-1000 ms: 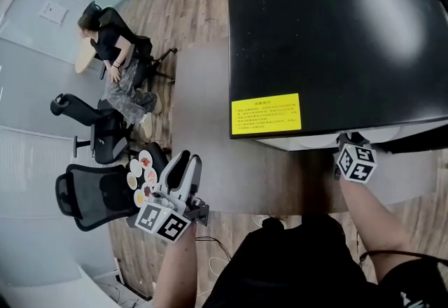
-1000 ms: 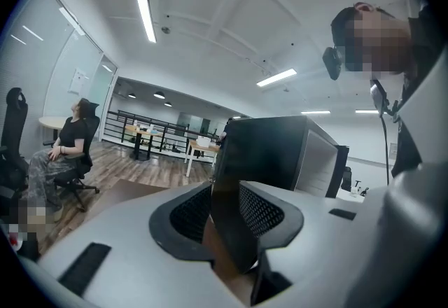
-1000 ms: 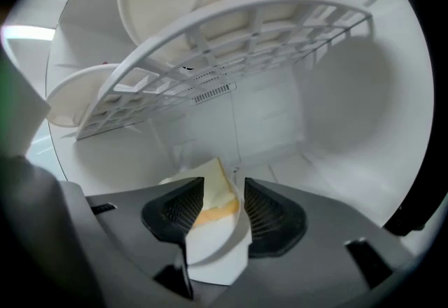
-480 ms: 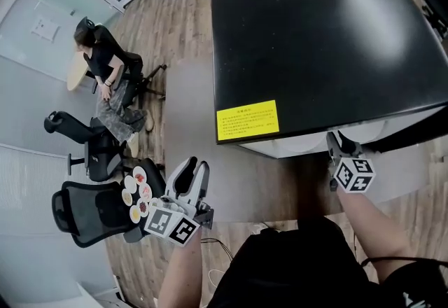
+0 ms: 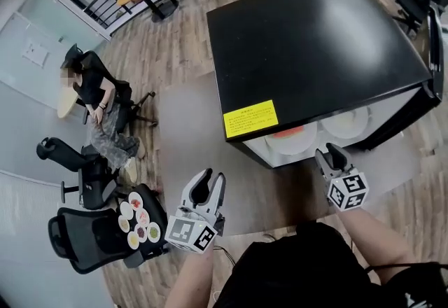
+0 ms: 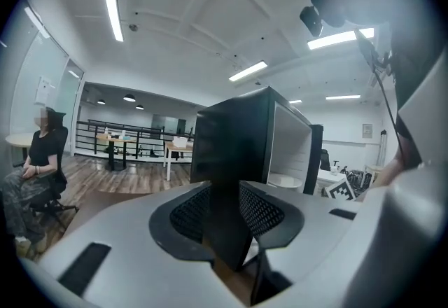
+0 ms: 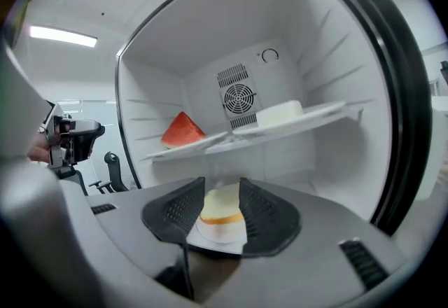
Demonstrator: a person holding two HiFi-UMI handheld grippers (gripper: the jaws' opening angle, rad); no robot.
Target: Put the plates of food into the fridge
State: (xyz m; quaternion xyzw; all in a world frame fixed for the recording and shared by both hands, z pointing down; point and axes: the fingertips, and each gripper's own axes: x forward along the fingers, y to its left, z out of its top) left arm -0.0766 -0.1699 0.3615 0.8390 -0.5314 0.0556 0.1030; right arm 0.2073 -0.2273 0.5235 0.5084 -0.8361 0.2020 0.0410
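Plate (image 7: 210, 235) of pale layered food (image 7: 221, 206) inside the open fridge (image 5: 315, 40), below its shelf.
It lies on the fridge's lower level, near the front edge, and shows through the gap between the fingers of the right gripper (image 5: 328, 154), which are spread with neither pad seen pressing on it. Above it, the shelf (image 7: 329, 117) carries two more plates: a red wedge (image 7: 182, 131) toward the left end and a white block (image 7: 280, 114) toward the right end, both in front of the fan grille (image 7: 238, 98) on the back wall. The right gripper sits just outside the fridge's open front. The left gripper (image 5: 212, 178) is well apart from the fridge, off its front left corner, fingers spread with nothing between them. A yellow label (image 5: 250, 118) sits at the front left corner of the black fridge top. Farther left, small dishes (image 5: 136, 222) rest on a dark chair seat (image 5: 158, 219), and a person (image 5: 94, 100) sits beyond.
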